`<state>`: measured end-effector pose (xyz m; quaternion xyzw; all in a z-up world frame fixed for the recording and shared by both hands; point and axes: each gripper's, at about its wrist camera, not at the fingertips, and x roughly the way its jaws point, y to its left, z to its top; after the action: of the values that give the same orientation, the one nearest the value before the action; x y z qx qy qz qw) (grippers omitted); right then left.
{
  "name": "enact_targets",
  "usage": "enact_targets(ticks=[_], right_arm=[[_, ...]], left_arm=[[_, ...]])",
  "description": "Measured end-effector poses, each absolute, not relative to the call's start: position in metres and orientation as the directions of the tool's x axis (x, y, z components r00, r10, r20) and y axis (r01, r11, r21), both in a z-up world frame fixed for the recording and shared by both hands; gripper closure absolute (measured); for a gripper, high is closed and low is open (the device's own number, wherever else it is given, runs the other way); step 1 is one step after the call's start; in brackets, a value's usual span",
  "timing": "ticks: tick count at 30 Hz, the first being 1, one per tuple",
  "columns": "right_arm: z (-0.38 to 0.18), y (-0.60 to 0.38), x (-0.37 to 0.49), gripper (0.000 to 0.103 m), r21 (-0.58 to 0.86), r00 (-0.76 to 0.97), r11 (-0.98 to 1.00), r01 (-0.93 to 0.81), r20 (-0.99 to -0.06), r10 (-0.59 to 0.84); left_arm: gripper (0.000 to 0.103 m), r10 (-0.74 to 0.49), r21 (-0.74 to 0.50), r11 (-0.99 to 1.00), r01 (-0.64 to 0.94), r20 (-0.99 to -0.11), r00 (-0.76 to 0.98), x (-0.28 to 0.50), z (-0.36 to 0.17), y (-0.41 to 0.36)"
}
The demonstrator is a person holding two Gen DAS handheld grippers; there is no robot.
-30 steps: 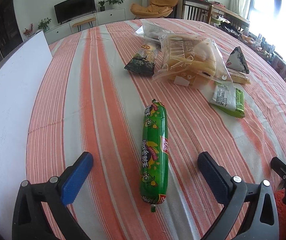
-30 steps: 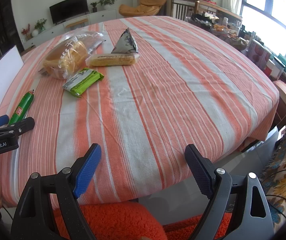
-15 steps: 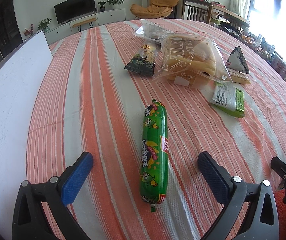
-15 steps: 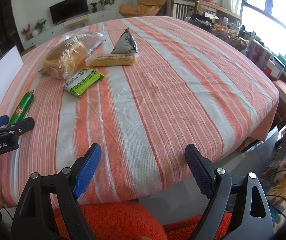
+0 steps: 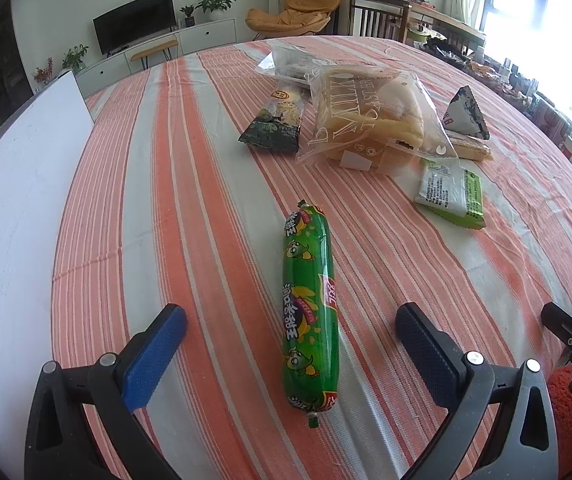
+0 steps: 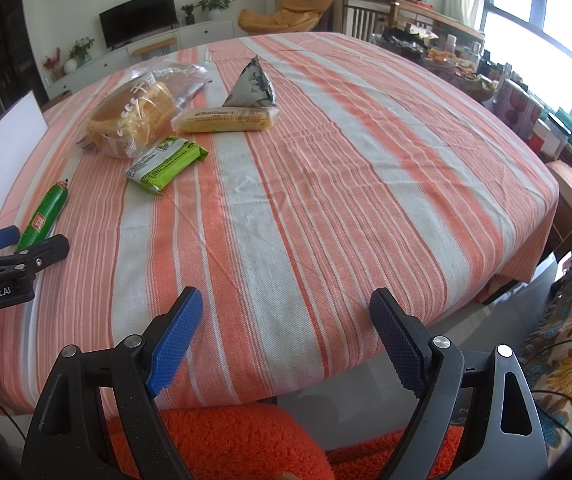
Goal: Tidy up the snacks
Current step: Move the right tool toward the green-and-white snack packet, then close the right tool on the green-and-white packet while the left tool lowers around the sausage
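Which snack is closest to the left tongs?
The green sausage, lying lengthwise between the open left tongs. The other snacks sit farther back.

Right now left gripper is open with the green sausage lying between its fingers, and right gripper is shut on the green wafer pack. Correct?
Not quite. The right gripper is open and empty in the right wrist view; the green wafer pack lies on the tablecloth. The left gripper is open, with the green sausage between its fingers.
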<state>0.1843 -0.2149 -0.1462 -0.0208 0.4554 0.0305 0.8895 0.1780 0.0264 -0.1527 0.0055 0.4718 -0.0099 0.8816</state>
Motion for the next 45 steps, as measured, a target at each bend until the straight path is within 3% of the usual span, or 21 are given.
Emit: enact_targets(ticks=[32, 40, 45], right_arm=[[-0.144, -0.214, 0.192, 0.014, -0.003, 0.536, 0.998, -0.06, -0.843, 0.029], [-0.128, -0.197, 0.233, 0.016, 0.282, 0.442, 0.959, -0.017, -0.858, 0.26], [-0.137, -0.151, 0.286, 0.018, 0.219, 0.372, 0.975, -0.035, -0.903, 0.216]], left_arm=[[0.0, -0.011, 0.001, 1.0, 0.021, -0.825, 0.565, 0.177, -0.152, 0.028], [0.0, -0.011, 0.001, 1.0, 0.02, -0.824, 0.567, 0.177, -0.152, 0.028], [0.0, -0.01, 0.001, 1.0, 0.019, -0.824, 0.567, 0.177, -0.152, 0.027]])
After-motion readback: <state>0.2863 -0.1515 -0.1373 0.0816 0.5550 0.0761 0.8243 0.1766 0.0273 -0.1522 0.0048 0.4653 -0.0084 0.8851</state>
